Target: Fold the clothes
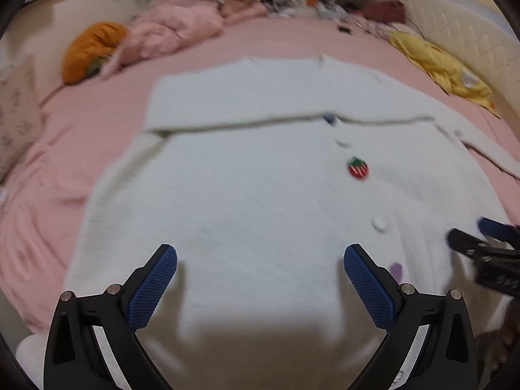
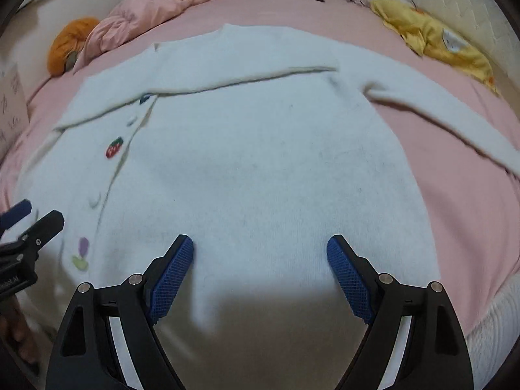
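White cardigan (image 2: 260, 162) spread flat on pink bedsheet (image 2: 461, 214), filling frame centre; one sleeve folded across chest, other sleeve (image 2: 455, 120) stretched toward right edge, seen whole only in right wrist view; left gripper (image 1: 260, 260) at lower centre, jaws released, empty; right gripper (image 2: 260, 247) likewise wide apart, grasping nothing; strawberry button (image 1: 358, 167) right of centre in left view, blurred; yellow garment (image 2: 432, 35) upper right.
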Available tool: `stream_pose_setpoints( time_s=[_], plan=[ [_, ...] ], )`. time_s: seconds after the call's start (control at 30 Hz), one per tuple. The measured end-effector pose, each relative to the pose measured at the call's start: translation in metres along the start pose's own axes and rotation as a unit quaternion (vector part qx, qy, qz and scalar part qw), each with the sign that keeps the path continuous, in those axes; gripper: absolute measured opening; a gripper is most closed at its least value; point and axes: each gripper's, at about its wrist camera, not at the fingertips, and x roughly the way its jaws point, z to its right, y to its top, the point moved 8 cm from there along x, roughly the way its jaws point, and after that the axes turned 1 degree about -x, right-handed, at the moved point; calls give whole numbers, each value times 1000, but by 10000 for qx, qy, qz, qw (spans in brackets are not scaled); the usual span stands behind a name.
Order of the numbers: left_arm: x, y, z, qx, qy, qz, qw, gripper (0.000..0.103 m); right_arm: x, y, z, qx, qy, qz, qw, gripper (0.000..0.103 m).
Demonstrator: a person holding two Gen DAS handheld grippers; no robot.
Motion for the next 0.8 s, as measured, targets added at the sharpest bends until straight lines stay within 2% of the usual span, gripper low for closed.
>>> stream_pose_setpoints(
  time_s=[0.1,0.3,0.5,0.63,0.8],
  plan=[
    [3,-2,3,10,-110,-84,9999,103,-4,-2,0,-94,-145,41,9998,85],
    [9,-6,10,29,-331,-251,9991,103,0,1,-4,-58,-106,76,9999,85],
    [10,-5,15,179,-136,-214,9995,103,4,6,-4,-29,-49,73,10000,85],
    [9,1,30,395,-405,-246,9981,103,-4,10,3,224,105,135,9996,85],
    [19,70,84,792,-902,-133,9927,103,-13,13,29,806,198,148,9964,85]
  ],
)
